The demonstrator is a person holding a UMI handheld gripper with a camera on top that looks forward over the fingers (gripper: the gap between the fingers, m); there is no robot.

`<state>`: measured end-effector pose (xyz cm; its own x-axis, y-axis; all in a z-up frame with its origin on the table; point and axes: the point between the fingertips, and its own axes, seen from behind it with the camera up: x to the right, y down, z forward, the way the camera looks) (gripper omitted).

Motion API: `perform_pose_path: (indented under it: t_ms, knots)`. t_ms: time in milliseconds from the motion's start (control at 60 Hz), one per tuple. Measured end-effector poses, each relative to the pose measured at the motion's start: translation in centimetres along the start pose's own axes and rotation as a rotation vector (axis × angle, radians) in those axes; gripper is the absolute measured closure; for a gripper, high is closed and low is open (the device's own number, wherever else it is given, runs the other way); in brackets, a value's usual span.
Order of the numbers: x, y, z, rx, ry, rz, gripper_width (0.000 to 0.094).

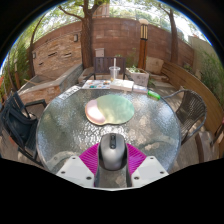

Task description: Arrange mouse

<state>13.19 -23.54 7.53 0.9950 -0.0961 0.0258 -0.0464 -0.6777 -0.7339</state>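
mouse held over the glass table

the gripper [112, 168] pointed forward and slightly down over the near rim of a round table [60, 128], level across its two fingers. the fingers were drawn in narrow, and the mouse [112, 152] sat between them, its sides against the magenta pads [92, 159] left and right. the mouse was grey and dark, its long axis running along the fingers, wheel end pointing away. whether it rested on the glass or hung just above it could not be told.

the table had a clear patterned glass top in a dark frame. beyond the mouse, near the table's middle, lay a pale green round mat [112, 107], with a smaller pale piece at its left edge, too blurred to name. a small green thing [153, 95] lay near the far right rim.

dark metal chairs [20, 118] stood at the left and right of the table. farther off ran a brick wall [60, 50] and a wooden fence [185, 85], with a tree trunk [88, 38] rising behind the table. it was a sunlit patio.
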Motion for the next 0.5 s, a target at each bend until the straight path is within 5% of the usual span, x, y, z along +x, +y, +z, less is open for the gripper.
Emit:
perform_pose_path:
  t_ms: [167, 300, 400, 500]
  knots:
    - [-4.1, -12.0, -3.7, 0.164, -0.093, -0.042, 0.0570]
    - [-3.6, -21.3, 1.1, 0.264, -0.123, 0.009, 0.0573]
    - [-2.0, -23.8, 8.6, 0.246, -0.113, 0.040, 0.0573]
    - [-0.4, -22.0, 16.9, 0.140, -0.084, 0.065, 0.0567]
